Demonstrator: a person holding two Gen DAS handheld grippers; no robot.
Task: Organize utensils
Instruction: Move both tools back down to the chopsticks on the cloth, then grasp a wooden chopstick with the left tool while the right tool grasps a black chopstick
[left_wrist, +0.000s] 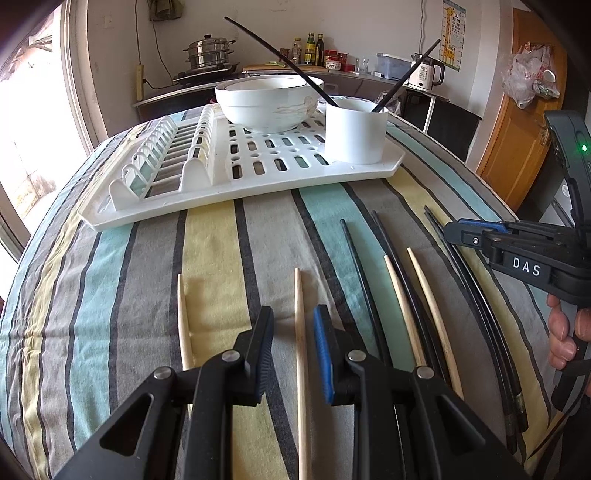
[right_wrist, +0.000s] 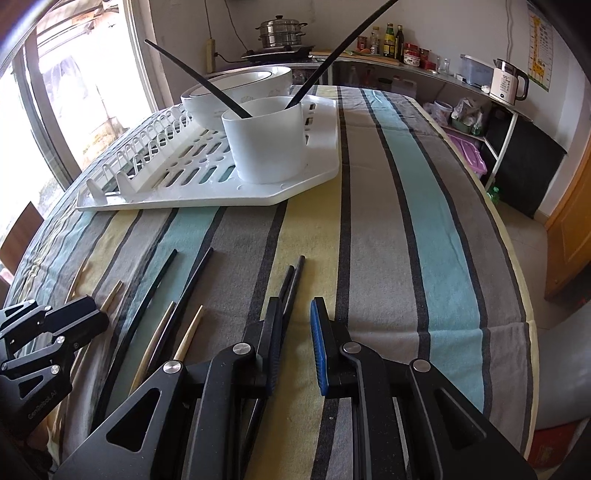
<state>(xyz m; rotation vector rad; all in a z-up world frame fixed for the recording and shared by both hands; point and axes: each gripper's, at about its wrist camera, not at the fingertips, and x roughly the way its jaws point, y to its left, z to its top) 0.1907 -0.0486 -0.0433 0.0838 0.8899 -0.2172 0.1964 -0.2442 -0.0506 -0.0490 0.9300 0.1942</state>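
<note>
Several wooden and black chopsticks lie on the striped tablecloth (left_wrist: 207, 258). My left gripper (left_wrist: 293, 325) is open low over the cloth. One wooden chopstick (left_wrist: 300, 295) runs between its fingers, and the pads stand clear of it. My right gripper (right_wrist: 295, 325) is open too, with bare cloth in its gap. A pair of black chopsticks (right_wrist: 295, 273) passes under its left finger (right_wrist: 273, 332). A white cup (left_wrist: 354, 136) holding two black chopsticks (left_wrist: 280, 55) stands on the white drying rack (left_wrist: 258, 177).
A white bowl (left_wrist: 266, 107) sits on the rack behind the cup. More wooden chopsticks (left_wrist: 402, 302) and black ones (left_wrist: 358, 266) lie between the two grippers. A hand (left_wrist: 561, 332) holds the right gripper's handle. A counter with a kettle (right_wrist: 506, 85) runs along the far wall.
</note>
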